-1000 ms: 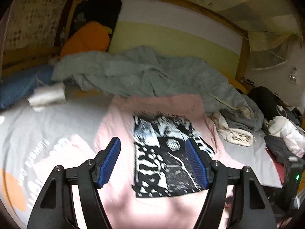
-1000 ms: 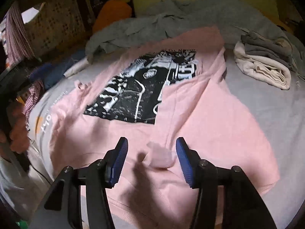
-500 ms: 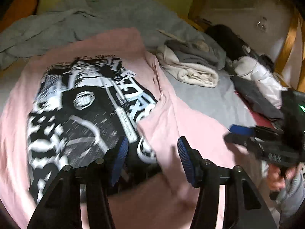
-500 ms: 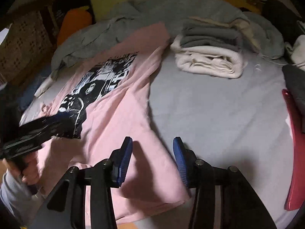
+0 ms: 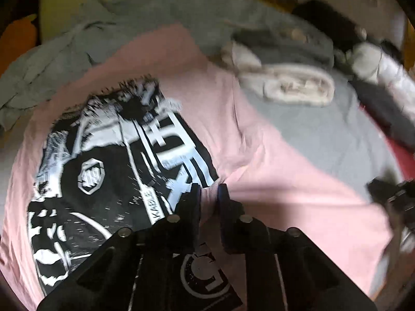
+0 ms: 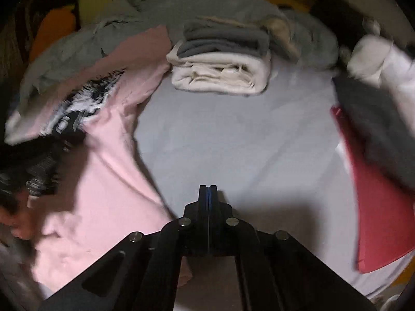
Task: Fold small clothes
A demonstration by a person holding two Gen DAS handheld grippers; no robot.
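Both grippers were open a moment ago, and now both have closed. On the far left of the bed lies a rumpled grey blanket (image 5: 85,44). Next to it the pink shirt (image 5: 215,98) is spread flat on the grey sheet (image 6: 233,134), with its black and white picture (image 5: 111,171) facing up. The left gripper (image 5: 208,194) is down on the shirt at the right edge of the picture. Its jaws are nearly together, and a small fold of pink cloth sits pinched between them. To the right of the shirt is a folded pile, grey clothes on top of cream ones (image 6: 220,75). The right gripper (image 6: 208,190) is low over the sheet, just beside the shirt's right edge. Its jaws are pressed tight together. I cannot tell if any pink cloth is caught lower down, because the gripper hides that part. Far right lies a red cloth (image 6: 376,207) with a dark grey one (image 6: 376,129) on top, and something white (image 6: 384,64) behind.
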